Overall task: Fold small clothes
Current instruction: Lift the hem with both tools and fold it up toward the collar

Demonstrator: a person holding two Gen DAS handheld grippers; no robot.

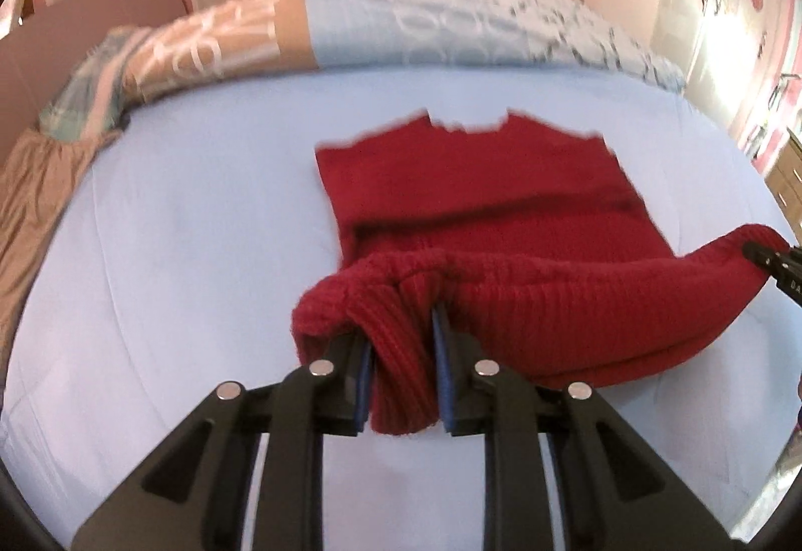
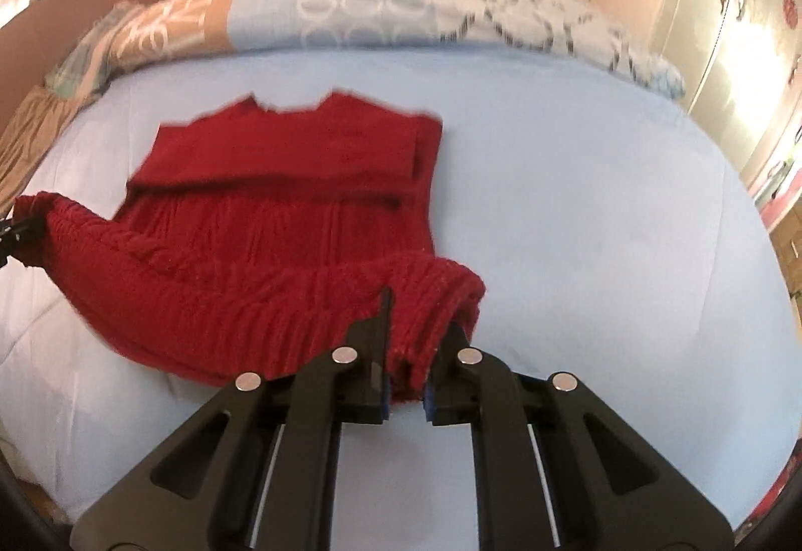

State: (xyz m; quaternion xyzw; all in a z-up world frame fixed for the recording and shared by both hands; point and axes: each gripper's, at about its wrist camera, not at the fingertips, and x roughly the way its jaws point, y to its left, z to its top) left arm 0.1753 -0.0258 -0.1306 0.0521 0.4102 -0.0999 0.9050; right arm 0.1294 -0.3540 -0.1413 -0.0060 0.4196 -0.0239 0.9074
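A red knitted sweater [image 1: 476, 195] lies on the light blue bed sheet [image 1: 175, 250], neck at the far side, sleeves folded in over the body. My left gripper [image 1: 403, 325] is shut on the near left corner of its hem, which is lifted off the sheet. My right gripper [image 2: 416, 325] is shut on the near right corner of the sweater [image 2: 301, 210], also lifted. The hem hangs in a curve between the two grippers. The right gripper shows at the right edge of the left wrist view [image 1: 772, 257]; the left one shows at the left edge of the right wrist view [image 2: 20, 232].
A rolled patterned quilt [image 1: 401, 24] lies along the far side of the bed against a pink striped wall. A brown bed skirt [image 1: 35, 190] hangs at the left. White wardrobe doors [image 2: 727, 24] and a wooden drawer unit [image 1: 787, 170] stand at the right.
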